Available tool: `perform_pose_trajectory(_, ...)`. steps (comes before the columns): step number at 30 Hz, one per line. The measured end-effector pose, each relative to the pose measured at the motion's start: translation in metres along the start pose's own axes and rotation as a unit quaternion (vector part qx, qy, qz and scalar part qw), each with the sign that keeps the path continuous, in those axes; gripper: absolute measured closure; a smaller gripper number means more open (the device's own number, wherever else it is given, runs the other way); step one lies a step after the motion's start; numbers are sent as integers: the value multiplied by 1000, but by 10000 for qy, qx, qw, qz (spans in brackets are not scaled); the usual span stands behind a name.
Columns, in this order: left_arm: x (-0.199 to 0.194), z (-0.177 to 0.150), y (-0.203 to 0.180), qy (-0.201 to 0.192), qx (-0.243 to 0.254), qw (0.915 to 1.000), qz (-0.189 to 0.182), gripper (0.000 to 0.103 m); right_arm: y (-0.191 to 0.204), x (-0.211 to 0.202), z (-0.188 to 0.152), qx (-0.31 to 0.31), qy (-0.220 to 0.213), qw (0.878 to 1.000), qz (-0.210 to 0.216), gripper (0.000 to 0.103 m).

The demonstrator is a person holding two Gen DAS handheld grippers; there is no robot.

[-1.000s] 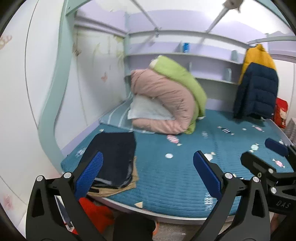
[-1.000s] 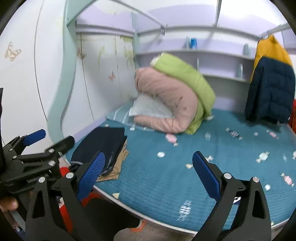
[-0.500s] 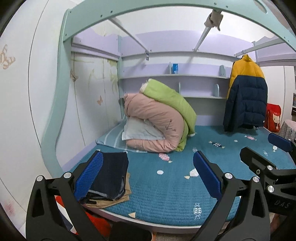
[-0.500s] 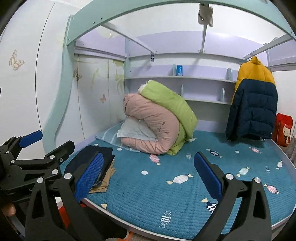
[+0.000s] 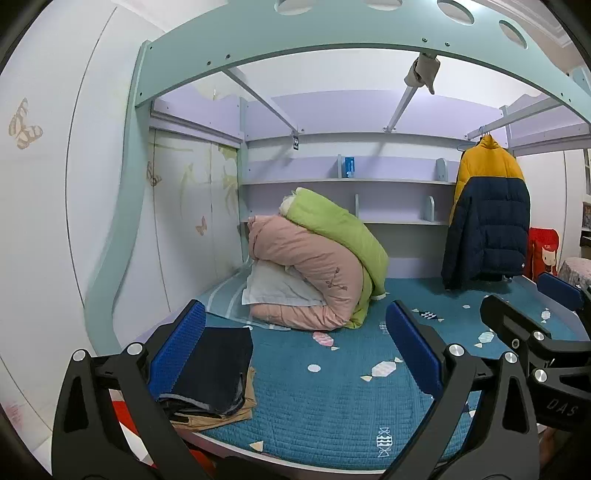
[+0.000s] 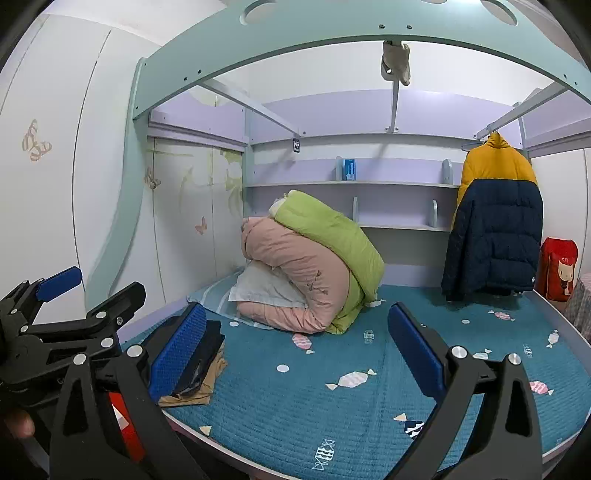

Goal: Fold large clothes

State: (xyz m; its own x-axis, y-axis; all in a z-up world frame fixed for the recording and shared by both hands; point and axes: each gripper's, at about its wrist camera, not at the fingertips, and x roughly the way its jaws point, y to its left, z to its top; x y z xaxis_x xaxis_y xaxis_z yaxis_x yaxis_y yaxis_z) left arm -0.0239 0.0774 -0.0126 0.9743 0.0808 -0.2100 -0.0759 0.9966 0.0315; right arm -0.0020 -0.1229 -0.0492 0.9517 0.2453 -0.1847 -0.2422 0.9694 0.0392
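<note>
A folded dark garment (image 5: 216,367) lies on a folded tan one (image 5: 236,410) at the bed's front left corner; the pile also shows in the right wrist view (image 6: 201,360). A yellow and navy puffer jacket (image 5: 487,218) hangs on a rail at the back right, also in the right wrist view (image 6: 496,218). My left gripper (image 5: 295,354) is open and empty, held in front of the bed. My right gripper (image 6: 295,354) is open and empty beside it, and shows in the left wrist view (image 5: 532,314).
The teal quilted bed (image 5: 332,406) carries rolled pink (image 5: 310,273) and green (image 5: 336,229) duvets and a pillow at the back. A curved mint frame (image 5: 110,258) stands at the left, a beam (image 5: 332,33) overhead. A red bag (image 6: 557,267) sits at the right.
Both grippers have tilted up and pulled back from the bed, so the overhead beam and shelves come into view. Both stay open and empty.
</note>
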Motion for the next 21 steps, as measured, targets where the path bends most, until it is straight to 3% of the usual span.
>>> perform_pose_trajectory(21, -9, 1, -9, -128, 20, 9999, 97, 5, -2, -5, -1, 86, -48, 9999, -59, 8)
